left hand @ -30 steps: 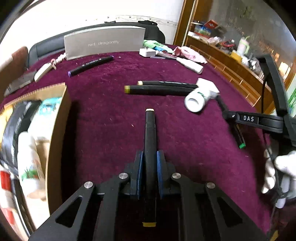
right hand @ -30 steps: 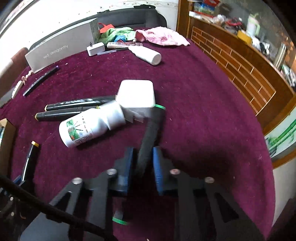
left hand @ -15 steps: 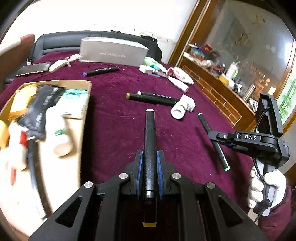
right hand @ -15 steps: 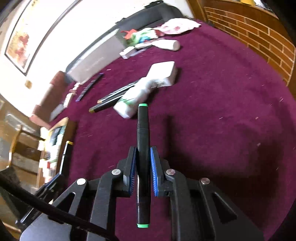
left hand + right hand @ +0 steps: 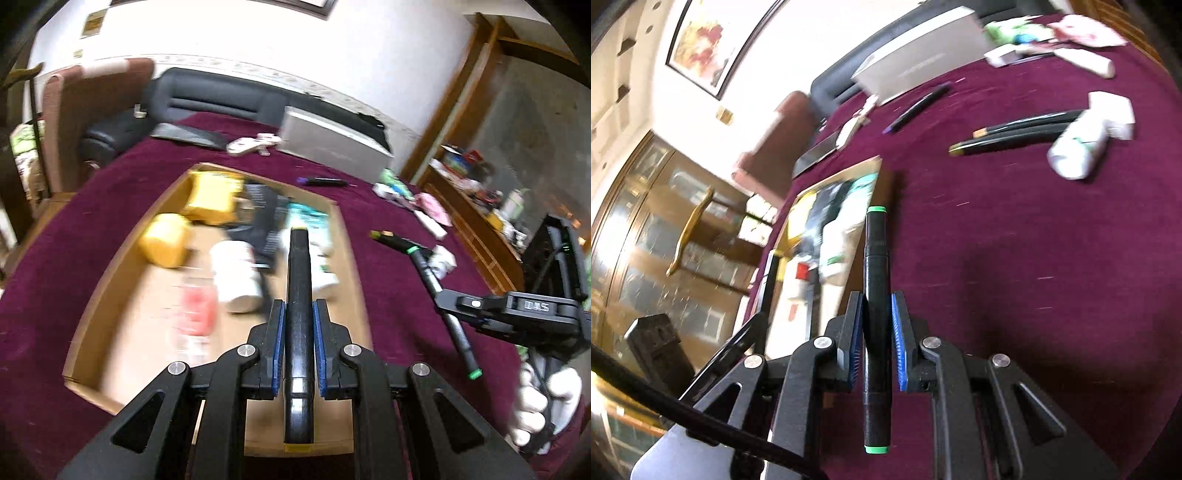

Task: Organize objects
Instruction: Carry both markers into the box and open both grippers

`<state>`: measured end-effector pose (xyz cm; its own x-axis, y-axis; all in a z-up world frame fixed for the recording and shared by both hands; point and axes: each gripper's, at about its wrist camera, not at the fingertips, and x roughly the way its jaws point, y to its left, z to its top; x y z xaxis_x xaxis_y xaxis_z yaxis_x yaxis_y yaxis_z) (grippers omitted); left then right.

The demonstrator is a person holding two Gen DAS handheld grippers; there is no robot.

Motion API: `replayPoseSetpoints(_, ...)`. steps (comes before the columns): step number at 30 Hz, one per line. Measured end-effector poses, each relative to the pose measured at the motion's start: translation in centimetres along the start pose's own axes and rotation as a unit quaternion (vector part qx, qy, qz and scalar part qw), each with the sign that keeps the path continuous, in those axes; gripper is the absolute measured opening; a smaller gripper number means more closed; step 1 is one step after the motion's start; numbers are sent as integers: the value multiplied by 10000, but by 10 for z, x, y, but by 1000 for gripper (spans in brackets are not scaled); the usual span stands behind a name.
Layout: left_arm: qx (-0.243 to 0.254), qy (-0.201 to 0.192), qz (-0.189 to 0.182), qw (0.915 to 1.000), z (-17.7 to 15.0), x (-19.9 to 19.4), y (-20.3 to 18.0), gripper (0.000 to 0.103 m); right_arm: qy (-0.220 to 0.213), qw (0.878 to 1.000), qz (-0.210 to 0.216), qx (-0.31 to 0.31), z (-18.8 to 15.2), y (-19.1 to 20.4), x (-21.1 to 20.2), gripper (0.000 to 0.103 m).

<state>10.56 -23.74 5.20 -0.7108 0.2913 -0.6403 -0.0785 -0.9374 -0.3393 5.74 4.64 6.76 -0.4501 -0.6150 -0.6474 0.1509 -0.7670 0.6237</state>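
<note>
left gripper (image 5: pixel 298 325) | now over cardboard box (image 5: pixel 110 280); right gripper (image 5: pixel 875 325) | swung toward box

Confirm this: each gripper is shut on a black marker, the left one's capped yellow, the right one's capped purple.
Wrong cap colour. The right gripper is shut on a green-capped marker, as the right wrist view shows; the purple-capped marker lies on the tablecloth. The left gripper does hold the yellow-capped marker.

A deep maroon cloth covers the counter (image 5: pixel 1034 258). The black left gripper (image 5: pixel 299 343) has blue pads, as does the black right gripper (image 5: pixel 877 332). One black marker has yellow ends (image 5: pixel 298 295), the other green ends (image 5: pixel 875 295). The cardboard box (image 5: pixel 110 280) is tan; a yellow block (image 5: pixel 168 240) lies inside.
</note>
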Motion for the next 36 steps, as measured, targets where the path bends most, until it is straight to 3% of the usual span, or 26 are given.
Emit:
replayPoseSetpoints(5,-237,-24,331,9992,1,7,36,12,301,9991,67,-281,-4,37,37,13)
replayPoseSetpoints(10,-420,9,412,9983,2,13,60,12,551,9969,-21,-552,-9,63,70,13)
replayPoseSetpoints(16,-439,130,371,9983,0,23,67,12,808,9940,-232,-696,-13,74,102,13)
replayPoseSetpoints(24,-512,126,99,9986,-3,19,72,13,769,9891,-737,-1019,-11,81,121,13)
replayPoseSetpoints(27,-579,82,95,9982,-2,16,72,21,748,9871,-873,-1116,-11,84,124,13)
replayPoseSetpoints(29,-630,42,89,9980,-2,13,73,32,736,9858,-950,-1176,-12,85,126,13)
replayPoseSetpoints(36,-703,-106,84,9974,-1,1,73,34,711,9829,-1113,-1280,-13,85,130,13)
